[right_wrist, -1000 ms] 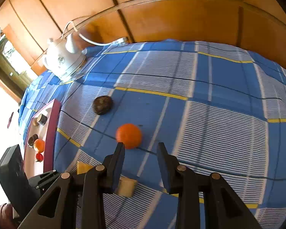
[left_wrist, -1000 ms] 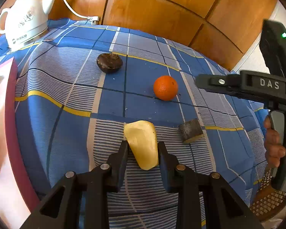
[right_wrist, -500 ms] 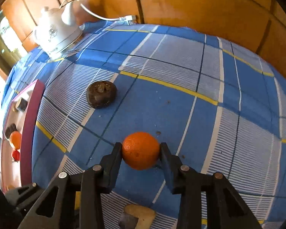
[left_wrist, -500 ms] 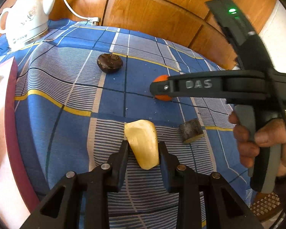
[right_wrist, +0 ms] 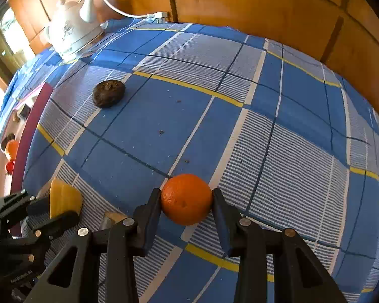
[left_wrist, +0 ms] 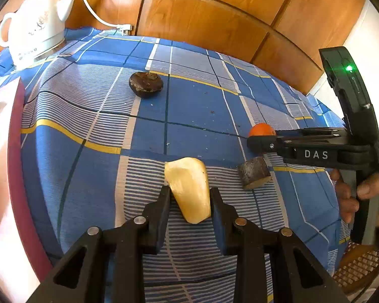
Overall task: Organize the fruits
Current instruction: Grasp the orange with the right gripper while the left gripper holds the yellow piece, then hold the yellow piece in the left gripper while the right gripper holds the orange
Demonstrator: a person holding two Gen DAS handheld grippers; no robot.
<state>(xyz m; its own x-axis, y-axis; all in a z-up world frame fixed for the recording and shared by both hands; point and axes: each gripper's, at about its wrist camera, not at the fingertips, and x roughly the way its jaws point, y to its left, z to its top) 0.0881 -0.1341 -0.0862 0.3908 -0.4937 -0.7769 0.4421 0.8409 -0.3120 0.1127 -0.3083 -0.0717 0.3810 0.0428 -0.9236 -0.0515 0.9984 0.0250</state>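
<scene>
A: Your left gripper (left_wrist: 189, 197) pinches the pale yellow fruit wedge (left_wrist: 188, 189) against the blue checked tablecloth (left_wrist: 194, 106).

B: And your right gripper (right_wrist: 187, 197) clamps the round orange (right_wrist: 186, 198), also resting on that cloth.

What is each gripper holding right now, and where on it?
Left gripper clamps the yellow fruit piece across its lower, narrow end. Right gripper pinches the orange at its widest sides, still resting on the cloth.

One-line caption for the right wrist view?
Right tool closed on an orange resting on the blue checked tablecloth.
</scene>
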